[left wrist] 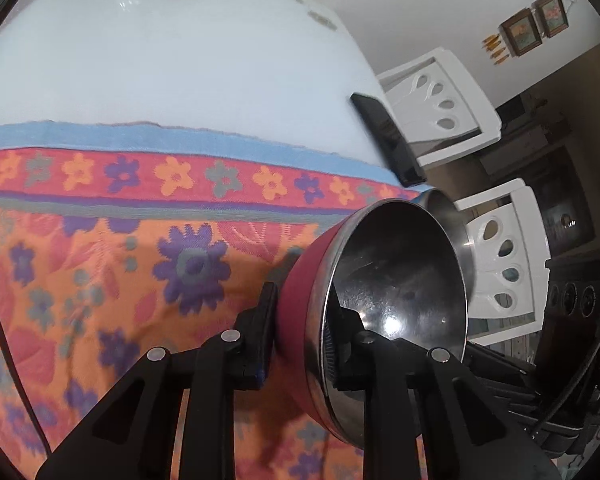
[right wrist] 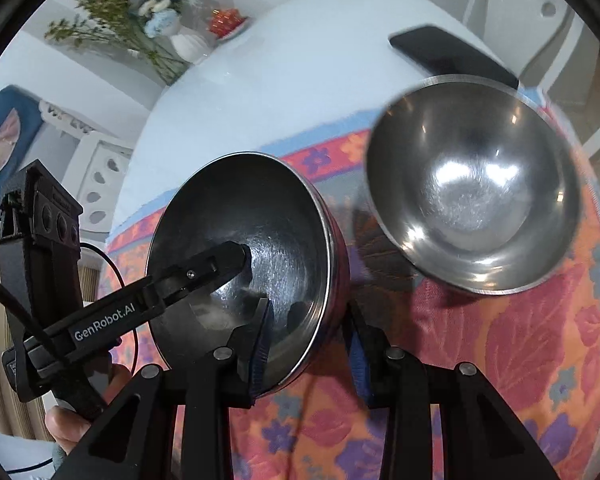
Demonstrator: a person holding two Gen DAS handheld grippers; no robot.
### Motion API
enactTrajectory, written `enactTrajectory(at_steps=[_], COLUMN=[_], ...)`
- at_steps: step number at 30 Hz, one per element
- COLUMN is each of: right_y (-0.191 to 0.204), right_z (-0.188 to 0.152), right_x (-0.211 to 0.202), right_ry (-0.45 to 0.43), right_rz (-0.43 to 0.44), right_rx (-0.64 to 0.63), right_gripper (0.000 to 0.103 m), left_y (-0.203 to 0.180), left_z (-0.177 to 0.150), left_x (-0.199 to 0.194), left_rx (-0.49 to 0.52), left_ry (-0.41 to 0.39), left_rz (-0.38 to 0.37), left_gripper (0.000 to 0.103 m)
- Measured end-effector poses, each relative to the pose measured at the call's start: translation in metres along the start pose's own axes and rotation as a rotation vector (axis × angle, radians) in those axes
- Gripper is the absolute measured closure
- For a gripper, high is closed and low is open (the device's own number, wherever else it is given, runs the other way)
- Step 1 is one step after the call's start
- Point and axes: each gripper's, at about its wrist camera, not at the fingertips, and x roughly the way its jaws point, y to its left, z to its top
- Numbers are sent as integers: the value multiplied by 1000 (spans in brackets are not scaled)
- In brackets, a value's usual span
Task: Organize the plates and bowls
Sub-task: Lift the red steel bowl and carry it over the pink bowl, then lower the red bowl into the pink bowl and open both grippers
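A red-sided steel bowl (left wrist: 396, 284) is tilted above the flowered cloth. My left gripper (left wrist: 306, 320) is shut on its rim, one finger inside and one outside. In the right wrist view the same red bowl (right wrist: 260, 252) has my right gripper (right wrist: 312, 332) straddling its near rim with the jaws set wider than the wall, while the left gripper's finger (right wrist: 216, 264) reaches inside it. A second plain steel bowl (right wrist: 476, 184) sits upright on the cloth to the right; its rim shows behind the red bowl in the left wrist view (left wrist: 448, 216).
A flowered orange cloth (left wrist: 120, 260) covers the near part of a white table (left wrist: 172, 60). A black phone (left wrist: 388, 136) lies at the table's right edge. White chairs (left wrist: 440, 100) stand beyond. A vase of flowers (right wrist: 188, 44) stands at the far end.
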Motion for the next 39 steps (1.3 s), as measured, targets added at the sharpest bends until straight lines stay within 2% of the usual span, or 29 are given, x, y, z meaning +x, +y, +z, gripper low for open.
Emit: enactTrajectory(at_steps=[5, 11, 14, 19, 25, 30, 35, 39], right_y=[23, 47, 62, 71, 68, 55, 42, 34], right_z=[-19, -53, -75, -114, -165, -212, -245, -258], right_x=[-40, -86, -104, -136, -151, -145, -129, -119], right_ry=[-22, -20, -15, -29, -11, 14, 30, 30], right_rz=[39, 95, 94, 68, 9, -46, -56, -72], right_rx=[-39, -86, -117, -123, -93, -38, -17, -1], right_gripper=[68, 68, 68, 68, 68, 68, 68, 68], left_y=[-20, -47, -59, -71, -76, -69, -52, -44], left_z=[-18, -59, -83, -121, -168, -210, -245, -257], left_x=[-51, -116, -141, -165, -163, -152, -135, -121], left_rx=[-1, -8, 10, 22, 41, 22, -15, -30], left_ry=[-67, -139, -168, -162, -117, -64, -22, 0], left_rz=[10, 37, 53, 28, -9, -53, -68, -72], left_gripper=[85, 85, 85, 85, 85, 85, 85, 85])
